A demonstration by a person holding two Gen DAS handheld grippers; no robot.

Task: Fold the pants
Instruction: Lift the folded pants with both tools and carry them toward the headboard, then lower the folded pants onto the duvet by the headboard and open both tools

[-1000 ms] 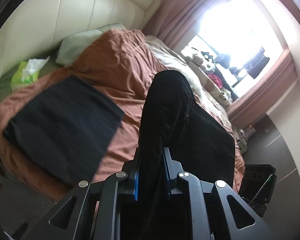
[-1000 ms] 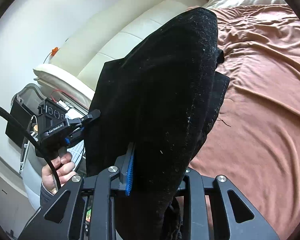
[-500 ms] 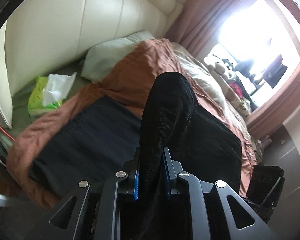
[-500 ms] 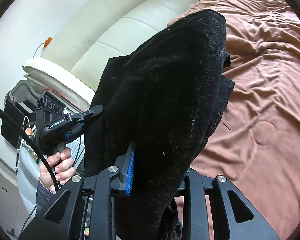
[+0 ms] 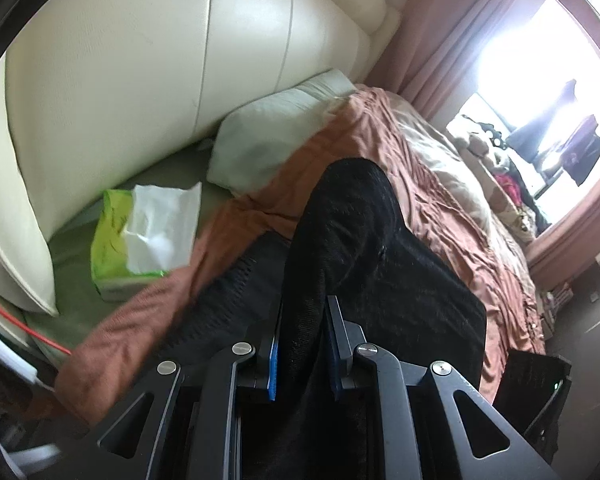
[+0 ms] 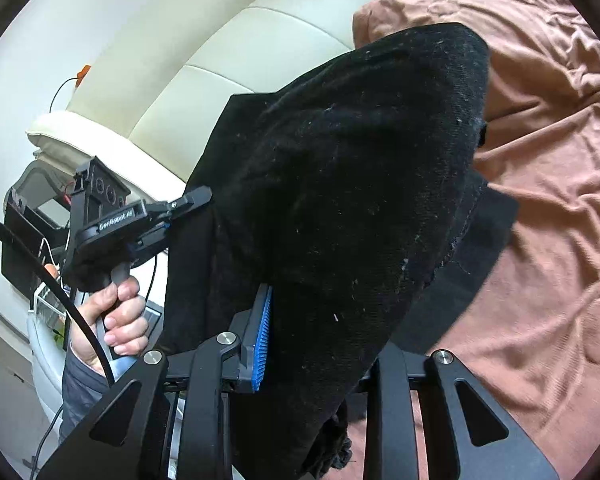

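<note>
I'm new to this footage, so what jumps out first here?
Black pants fill both views, clamped in the left gripper and the right gripper above a rust-brown bedspread. Left of them, a green tissue box lies by the cream headboard.

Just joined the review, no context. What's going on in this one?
A person is folding black pants over a bed, with a handheld tool in each hand. The left tool is shut on one bunch of the black fabric, and the right tool is shut on another, so the pants hang lifted between them. Beneath lies a brown blanket with a dark folded garment on it. A green tissue pack sits by the cream headboard.
</note>
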